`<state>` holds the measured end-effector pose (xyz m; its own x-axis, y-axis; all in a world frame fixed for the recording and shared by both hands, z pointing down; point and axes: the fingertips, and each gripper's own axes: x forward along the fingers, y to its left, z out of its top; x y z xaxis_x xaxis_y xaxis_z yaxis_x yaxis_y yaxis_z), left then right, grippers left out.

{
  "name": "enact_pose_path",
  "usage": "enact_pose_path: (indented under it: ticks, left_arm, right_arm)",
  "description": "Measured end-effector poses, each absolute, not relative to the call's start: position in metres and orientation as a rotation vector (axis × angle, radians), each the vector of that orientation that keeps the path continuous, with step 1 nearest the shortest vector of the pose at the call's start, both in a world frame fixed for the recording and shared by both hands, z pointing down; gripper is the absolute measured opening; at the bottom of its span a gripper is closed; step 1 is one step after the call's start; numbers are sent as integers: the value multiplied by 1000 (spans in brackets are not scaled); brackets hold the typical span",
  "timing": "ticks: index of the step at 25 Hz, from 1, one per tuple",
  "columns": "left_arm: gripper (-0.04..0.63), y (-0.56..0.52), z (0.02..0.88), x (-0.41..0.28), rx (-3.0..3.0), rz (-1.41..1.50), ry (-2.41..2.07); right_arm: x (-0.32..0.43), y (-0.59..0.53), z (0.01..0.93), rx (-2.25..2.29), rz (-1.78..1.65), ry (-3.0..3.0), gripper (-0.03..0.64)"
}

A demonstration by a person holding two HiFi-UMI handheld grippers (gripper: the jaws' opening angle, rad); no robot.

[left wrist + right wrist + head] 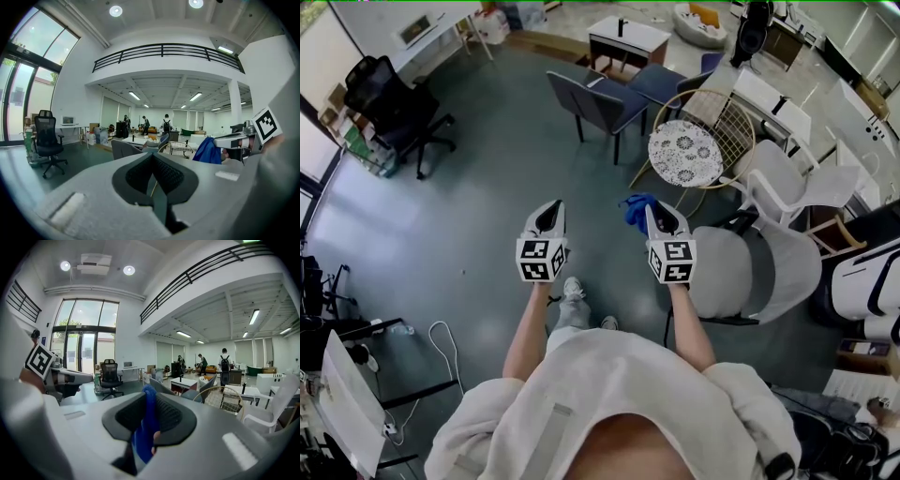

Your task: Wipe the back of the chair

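Just left of the pale grey chair (769, 272), right gripper (659, 211) held level, jaws clamped on a blue cloth (637, 208); cloth bunches out past the tips, on the side away from the chair. Left gripper (551, 206) farther from the chair again, beyond the right one, jaws together, nothing in them.

Chair stands on the floor, near the right gripper, not touching it. Its backrest looks to be the tall curved part on the chair's far side from the gripper; not sure from above.

Key relation: both grippers point straight ahead, running alongside the chair, so the chair lies off the cloth's right flank, not in front. Right gripper is the nearer one and already carries the cloth. My reading: wiping not begun; next move needs a turn and reach to the right.

Beyond the chair: wire chair with patterned cushion (686, 153), dark blue chair (592, 101).
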<state>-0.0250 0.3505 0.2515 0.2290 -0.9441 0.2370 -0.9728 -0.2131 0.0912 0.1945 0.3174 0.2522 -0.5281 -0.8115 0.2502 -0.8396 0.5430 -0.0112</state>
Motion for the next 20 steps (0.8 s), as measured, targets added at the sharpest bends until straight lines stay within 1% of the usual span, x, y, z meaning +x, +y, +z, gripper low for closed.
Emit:
enact_pose_path:
  ticks: [7, 14, 20]
  left_arm:
    - [-2, 304, 261, -41, 2270, 182, -1796]
    - [-2, 226, 271, -54, 2309, 164, -1718]
    - [-2, 153, 263, -86, 2349, 144, -1677]
  right_arm:
    - [176, 272, 257, 1382, 182, -2558, 61]
    - [155, 208, 261, 1419, 175, -2511, 61]
    - [123, 144, 251, 1463, 160, -2480, 61]
